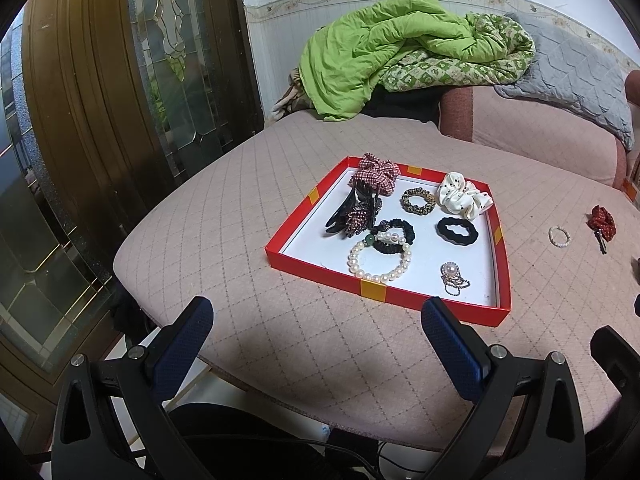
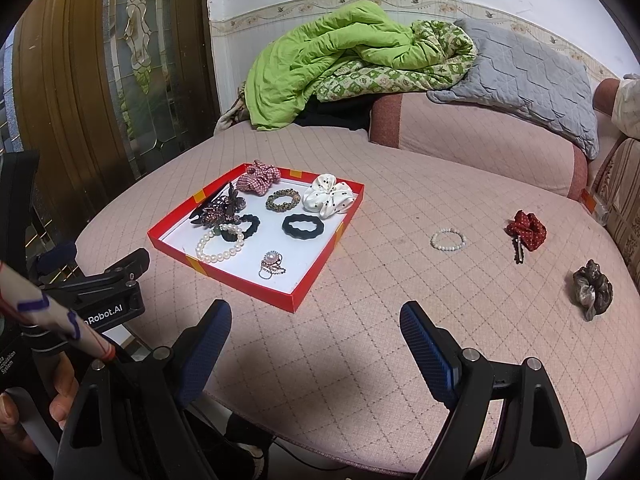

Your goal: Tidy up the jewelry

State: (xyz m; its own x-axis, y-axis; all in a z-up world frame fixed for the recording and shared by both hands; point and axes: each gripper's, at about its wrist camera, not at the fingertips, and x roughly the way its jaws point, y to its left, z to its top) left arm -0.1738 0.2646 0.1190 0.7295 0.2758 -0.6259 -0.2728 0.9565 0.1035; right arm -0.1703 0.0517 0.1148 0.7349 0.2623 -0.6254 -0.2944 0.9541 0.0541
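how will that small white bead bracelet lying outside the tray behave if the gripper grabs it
The small bead bracelet is a thin open loop of tiny beads lying flat on the cushion, so it will probably sag limp if pinched at one side. It looks very light. The round beads may slip between the ribbed pads, and a push would likely drag it along the fabric.

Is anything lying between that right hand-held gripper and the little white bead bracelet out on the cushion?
Nothing visible: only bare pink cushion lies between the open right hand-held gripper and the small bead bracelet.
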